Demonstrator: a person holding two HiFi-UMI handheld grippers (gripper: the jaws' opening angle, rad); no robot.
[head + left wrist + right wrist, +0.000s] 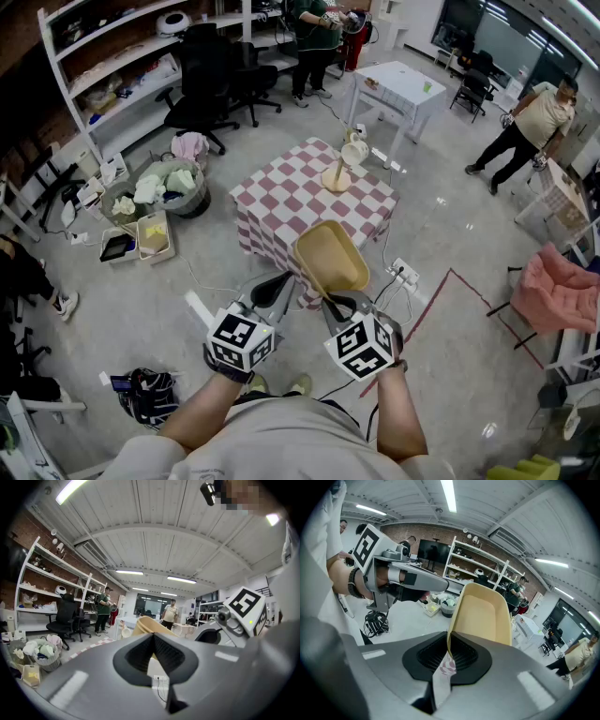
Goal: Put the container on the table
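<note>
Pinching container [485,616] rim, right gripper [447,654] jaws

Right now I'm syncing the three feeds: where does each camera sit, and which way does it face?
Head view: on the person's head, looking steeply down at the table, container, both forearms, left tongs and right tongs.
Left gripper view: on the left tongs, looking along shut jaws at the container rim and shelves; right tongs beside.
Right gripper view: on the right tongs, looking along jaws clamping the container; left tongs beside.
Shared: every view shows the container.
</note>
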